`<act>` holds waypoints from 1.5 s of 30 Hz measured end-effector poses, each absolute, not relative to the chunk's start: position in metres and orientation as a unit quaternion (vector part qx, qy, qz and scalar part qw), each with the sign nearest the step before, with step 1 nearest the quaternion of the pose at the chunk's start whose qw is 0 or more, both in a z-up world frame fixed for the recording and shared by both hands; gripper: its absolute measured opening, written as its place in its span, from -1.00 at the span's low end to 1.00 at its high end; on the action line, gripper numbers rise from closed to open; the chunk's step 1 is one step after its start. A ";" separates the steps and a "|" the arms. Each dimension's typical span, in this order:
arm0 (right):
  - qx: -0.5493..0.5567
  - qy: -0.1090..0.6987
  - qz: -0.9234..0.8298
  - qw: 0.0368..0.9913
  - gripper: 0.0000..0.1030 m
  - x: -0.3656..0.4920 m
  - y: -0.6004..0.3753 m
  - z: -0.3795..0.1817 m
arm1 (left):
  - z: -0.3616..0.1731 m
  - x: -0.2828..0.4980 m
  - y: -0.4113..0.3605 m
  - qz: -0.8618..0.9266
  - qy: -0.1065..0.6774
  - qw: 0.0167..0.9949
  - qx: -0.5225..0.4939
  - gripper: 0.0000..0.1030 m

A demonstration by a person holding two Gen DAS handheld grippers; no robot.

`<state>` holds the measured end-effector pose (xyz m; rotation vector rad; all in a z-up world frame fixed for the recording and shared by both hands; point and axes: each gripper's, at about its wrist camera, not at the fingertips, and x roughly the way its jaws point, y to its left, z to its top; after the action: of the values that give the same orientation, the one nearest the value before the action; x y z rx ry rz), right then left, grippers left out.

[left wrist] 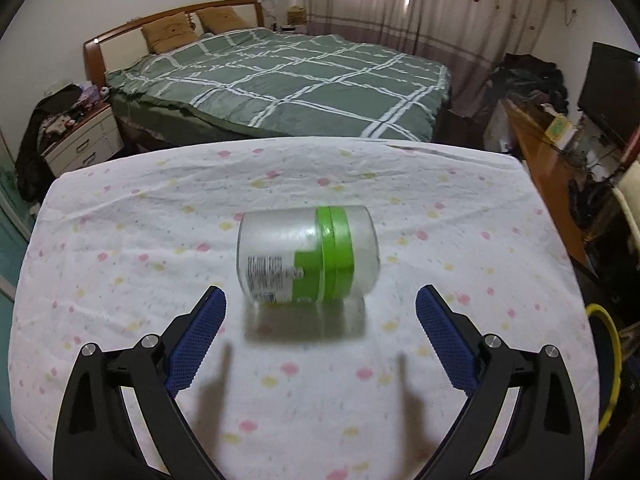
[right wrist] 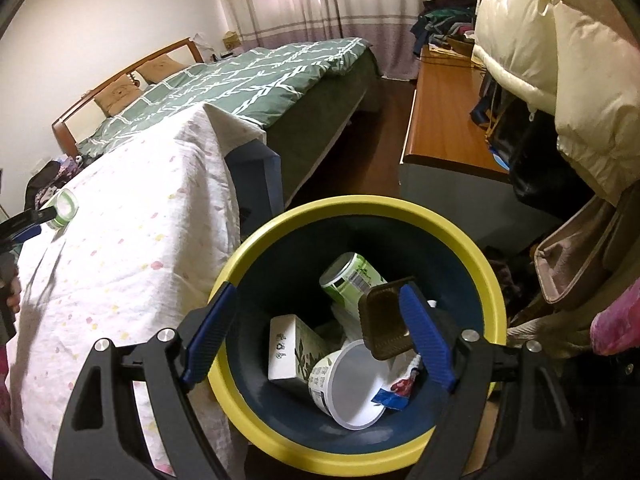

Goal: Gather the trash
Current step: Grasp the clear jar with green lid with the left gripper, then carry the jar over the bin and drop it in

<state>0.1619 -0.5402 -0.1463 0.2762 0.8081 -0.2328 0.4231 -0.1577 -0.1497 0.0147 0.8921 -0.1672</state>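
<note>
Left hand-held gripper point(left wrist: 320, 300): released, blue pads spread wide, hovering over the tabletop point(left wrist: 120, 240) just short of a clear plastic jar point(left wrist: 306, 254) with a green label, which lies on its side between and slightly beyond the fingertips – not yet touched, by the look of it. In the right wrist view the same jar point(right wrist: 64, 208) shows at the far left, well apart from the bin.

Right hand-held gripper point(right wrist: 316, 292): jaws parted, gripping nothing, poised above the yellow-rimmed trash bin point(right wrist: 360, 208). A dark square tray point(right wrist: 386, 320) sits just beside the right pad; whether it touches cannot be told.

Bin contents: a green-and-white can point(right wrist: 352, 280), a white carton point(right wrist: 294, 346), a white tub point(right wrist: 348, 388), a torn wrapper point(right wrist: 394, 392).

Progress, as judged: most of the trash collected – the jar appears to be the last piece on the tabletop, with grasp and carry to the bin remaining.

Surface: white cloth with small pink and yellow spots, wrinkled. Room: a bed point(left wrist: 280, 76) under a green checked quilt, curtains point(left wrist: 440, 4), a wooden bench point(right wrist: 444, 120) at right.
</note>
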 end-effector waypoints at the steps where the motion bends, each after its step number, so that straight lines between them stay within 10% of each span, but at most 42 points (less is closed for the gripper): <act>1: 0.134 0.391 -0.111 0.904 0.53 0.162 -0.540 -0.147 | -0.151 0.427 -0.160 -0.078 0.432 0.899 0.008 0.83; 14: 0.132 0.401 -0.097 0.901 0.53 0.172 -0.535 -0.155 | -0.170 0.465 -0.164 -0.051 0.444 0.895 0.016 0.83; 20: 0.135 0.398 -0.094 0.903 0.53 0.170 -0.535 -0.154 | -0.173 0.476 -0.163 -0.060 0.446 0.893 0.007 0.37; 27: 0.139 0.384 -0.097 0.907 0.53 0.153 -0.538 -0.146 | -0.154 0.451 -0.174 -0.091 0.435 0.896 0.008 0.37; 45: 0.118 0.352 -0.165 0.914 0.53 0.031 -0.558 -0.119 | -0.128 0.279 -0.432 -0.361 0.434 0.817 0.115 0.37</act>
<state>0.0310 -0.5577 -0.1192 0.2432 0.7241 -0.3396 0.2791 -0.4317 -0.1282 0.2443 0.9242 -0.7703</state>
